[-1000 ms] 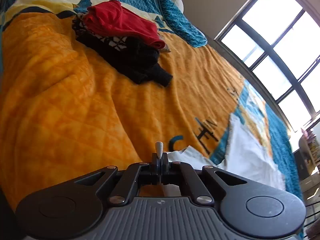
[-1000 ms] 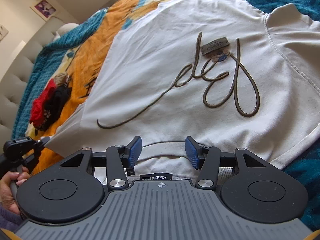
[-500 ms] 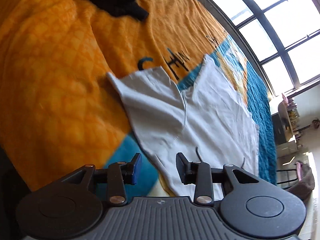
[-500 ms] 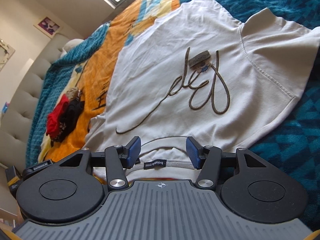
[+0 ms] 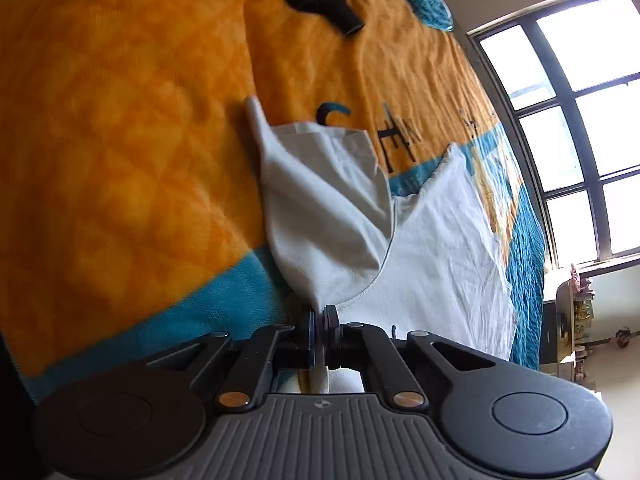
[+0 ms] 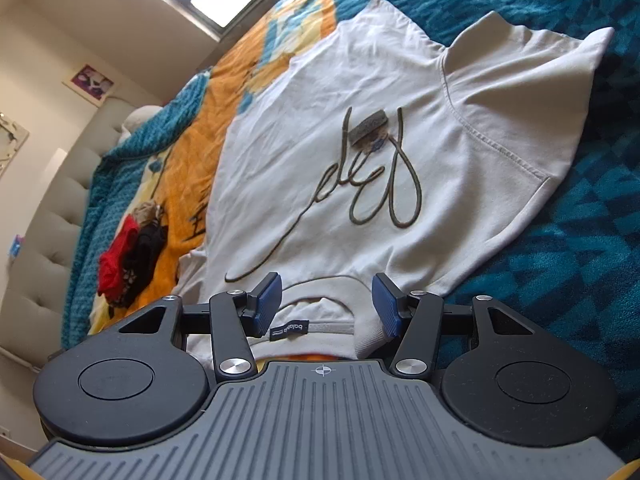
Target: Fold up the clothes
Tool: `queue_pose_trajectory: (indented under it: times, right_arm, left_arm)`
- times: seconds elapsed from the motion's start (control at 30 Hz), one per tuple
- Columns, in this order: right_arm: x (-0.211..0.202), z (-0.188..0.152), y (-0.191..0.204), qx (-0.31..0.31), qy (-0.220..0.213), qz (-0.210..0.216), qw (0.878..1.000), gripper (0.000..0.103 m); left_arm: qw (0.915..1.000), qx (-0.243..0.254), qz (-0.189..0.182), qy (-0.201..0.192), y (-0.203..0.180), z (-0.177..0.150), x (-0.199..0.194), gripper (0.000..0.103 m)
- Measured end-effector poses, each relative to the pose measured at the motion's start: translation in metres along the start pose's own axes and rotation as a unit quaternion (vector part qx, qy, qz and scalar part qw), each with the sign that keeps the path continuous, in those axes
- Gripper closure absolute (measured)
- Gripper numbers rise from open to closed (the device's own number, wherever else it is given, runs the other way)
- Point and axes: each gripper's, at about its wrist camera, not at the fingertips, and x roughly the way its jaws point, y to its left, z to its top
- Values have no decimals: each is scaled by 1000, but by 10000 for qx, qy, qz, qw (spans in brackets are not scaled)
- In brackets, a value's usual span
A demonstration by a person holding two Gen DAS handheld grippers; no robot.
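Pinching a fold of cloth at the shoulder seam, the left tool (image 5: 319, 322) had its fingers pressed together on the pale grey-white cotton T-shirt (image 5: 436, 248), right where the short sleeve (image 5: 320, 204) met the body. That sleeve ran away from the left tool toward the head of the bed, its cuff partly turned up, lying on the orange and teal quilted bedspread (image 5: 120, 152). The shirt's body spread off to the right, toward the window side.

Farther up the bed, well apart from the shirt, sat a heap of red and black clothes (image 6: 132, 248).

The right tool (image 6: 326, 306) was spread wide, its blue-padded fingers (image 6: 267, 304) standing either side of the ribbed neckline with its small black label (image 6: 289, 329), gripping nothing. Whether the pads touched the cloth could not be told. From it, the shirt lay face up with the dark looping script print (image 6: 360, 184) showing, and its long axis ran straight ahead from collar to hem. The other sleeve (image 6: 532, 92) stretched off to the right onto the teal knitted part of the bedspread.

So the left tool held the near shoulder, and the coming fold likely turned on carrying that sleeve side rightward across the shirt's long axis, with the right tool nearest the collar.
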Motion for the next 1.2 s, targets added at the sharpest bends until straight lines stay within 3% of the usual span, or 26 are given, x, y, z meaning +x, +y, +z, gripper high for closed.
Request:
queue_pose_trajectory:
  times: [0.07, 0.2, 0.33, 0.43, 0.53, 0.63, 0.7, 0.9, 1.13, 1.2]
  right_arm:
    - [-2, 0, -4, 6, -23, -50, 10000, 46]
    - [-6, 3, -14, 140, -76, -137, 9998, 46]
    - [-18, 6, -22, 312, -192, -173, 9992, 46]
    - [-31, 8, -32, 523, -209, -170, 9983, 44]
    - [-35, 8, -40, 761, -25, -151, 9970, 44]
    - [-35, 6, -47, 1033, 79, -246, 9943, 47]
    - [-34, 7, -51, 1175, 44, -291, 9926, 48]
    - [-13, 7, -58, 1642, 390, -257, 9853, 53]
    - [4, 2, -65, 2086, 289, -188, 9774, 51]
    - [9, 0, -67, 2212, 260, -168, 9747, 60]
  left_arm:
    - [9993, 337, 127, -135, -10, -9, -13, 101]
    - [9980, 497, 370, 142, -8, -12, -1, 100]
    - [9978, 524, 268, 315, -3, -10, -3, 87]
    - [9962, 681, -34, 549, -7, -16, -14, 84]
    - [9903, 799, -493, 1028, -19, -32, -15, 83]
    - [9814, 838, -757, 1550, -32, -51, -5, 75]
    - [9805, 758, -716, 1667, -34, -60, 7, 72]
    - [9864, 174, -512, 1553, -26, -68, 23, 71]
    - [9899, -109, -556, 1300, -23, -65, 28, 72]
    - [9906, -67, -523, 1260, -27, -67, 31, 74]
